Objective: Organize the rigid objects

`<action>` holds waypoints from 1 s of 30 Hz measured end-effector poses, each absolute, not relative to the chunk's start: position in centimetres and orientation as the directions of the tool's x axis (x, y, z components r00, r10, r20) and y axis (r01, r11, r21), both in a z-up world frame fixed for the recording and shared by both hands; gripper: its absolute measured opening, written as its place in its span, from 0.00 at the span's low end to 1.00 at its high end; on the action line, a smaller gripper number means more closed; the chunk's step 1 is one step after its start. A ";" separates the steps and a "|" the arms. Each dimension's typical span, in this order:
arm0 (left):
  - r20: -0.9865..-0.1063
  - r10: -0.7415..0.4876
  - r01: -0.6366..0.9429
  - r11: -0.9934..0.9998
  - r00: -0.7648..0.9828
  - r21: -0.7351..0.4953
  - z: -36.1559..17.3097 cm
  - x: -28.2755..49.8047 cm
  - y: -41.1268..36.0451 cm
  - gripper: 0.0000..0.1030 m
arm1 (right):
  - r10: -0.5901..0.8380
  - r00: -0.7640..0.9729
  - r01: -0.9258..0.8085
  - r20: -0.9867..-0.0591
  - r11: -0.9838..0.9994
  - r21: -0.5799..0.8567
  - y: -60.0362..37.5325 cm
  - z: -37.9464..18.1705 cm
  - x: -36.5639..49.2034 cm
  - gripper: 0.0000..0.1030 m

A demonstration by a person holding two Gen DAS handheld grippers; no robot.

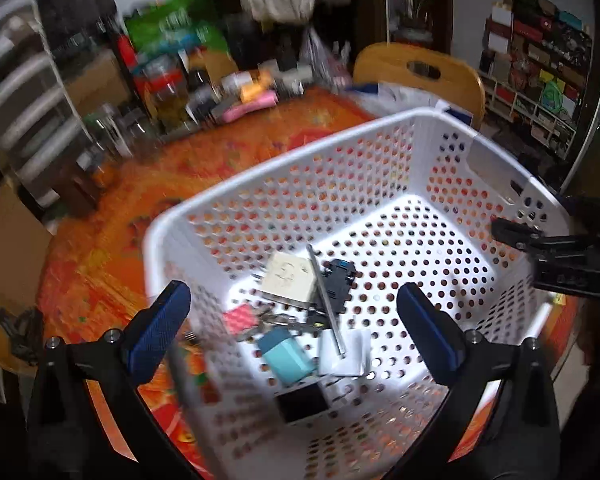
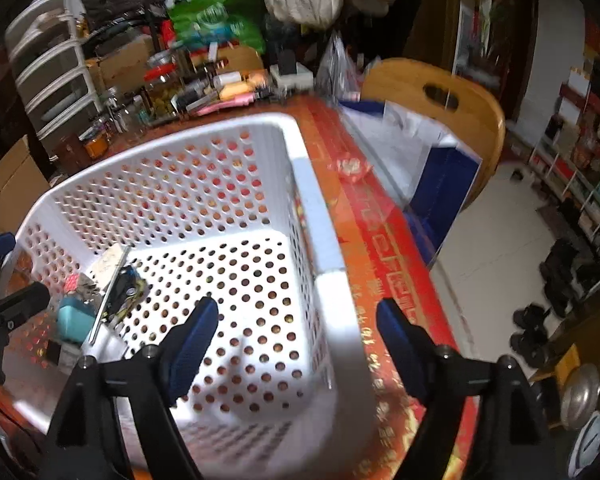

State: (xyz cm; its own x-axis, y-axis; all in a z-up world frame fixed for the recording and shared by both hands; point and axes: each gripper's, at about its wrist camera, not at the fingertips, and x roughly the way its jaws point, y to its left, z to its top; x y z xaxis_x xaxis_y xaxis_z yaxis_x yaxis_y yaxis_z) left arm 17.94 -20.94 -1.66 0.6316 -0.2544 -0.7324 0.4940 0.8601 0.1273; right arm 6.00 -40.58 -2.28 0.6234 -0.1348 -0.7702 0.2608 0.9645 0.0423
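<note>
A white perforated basket (image 1: 380, 128) stands on the orange table. In it lie a cream wall plug (image 1: 288, 278), a teal box (image 1: 286, 354), a black cube (image 1: 302, 402), a pink piece (image 1: 240, 318), keys (image 1: 276, 322), a metal rod (image 1: 326, 300), a black part (image 1: 340, 282) and a white card (image 1: 346, 354). My left gripper (image 1: 296, 330) is open and empty, straddling the basket's near left wall. My right gripper (image 2: 300, 352) is open and empty, straddling the basket's right rim (image 2: 312, 208); it also shows in the left wrist view (image 1: 556, 256).
Jars, bottles and packets (image 2: 204, 92) crowd the table's far edge. A wooden chair (image 2: 440, 96) with papers and a blue bag (image 2: 440, 184) stands at the right. White drawers (image 2: 48, 68) and a cardboard box (image 2: 8, 188) are at the left. Shoes (image 2: 540, 320) lie on the floor.
</note>
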 end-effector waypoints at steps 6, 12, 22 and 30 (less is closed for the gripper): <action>-0.465 -0.267 0.345 0.935 0.844 0.088 3.8 7.2 -14.1 1.00 | -0.169 0.801 0.240 -0.575 0.970 0.048 -35.1 3.0 -3.3 1.00; -0.327 -0.214 0.261 0.959 0.921 0.107 6.9 -2.5 -8.4 1.00 | -0.167 0.880 0.191 -0.445 0.982 0.009 -28.1 7.1 -11.3 1.00; -0.380 -0.247 0.278 0.960 0.891 0.029 5.3 -9.4 -4.3 1.00 | -0.166 0.895 0.199 -0.414 0.979 0.037 -26.2 9.7 -19.1 1.00; -0.377 -0.300 0.346 0.936 0.876 0.061 5.4 -12.2 -7.8 1.00 | -0.155 0.887 0.178 -0.436 0.984 0.013 -25.6 9.4 -20.5 1.00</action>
State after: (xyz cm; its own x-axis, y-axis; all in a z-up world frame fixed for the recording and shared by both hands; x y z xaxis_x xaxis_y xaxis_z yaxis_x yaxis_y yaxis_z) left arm -12.21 -7.77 5.37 0.8763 -0.2999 -0.3770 0.3465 0.9361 0.0608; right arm -20.48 -25.56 9.40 0.8868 -0.1546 -0.4356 0.1780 0.9839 0.0132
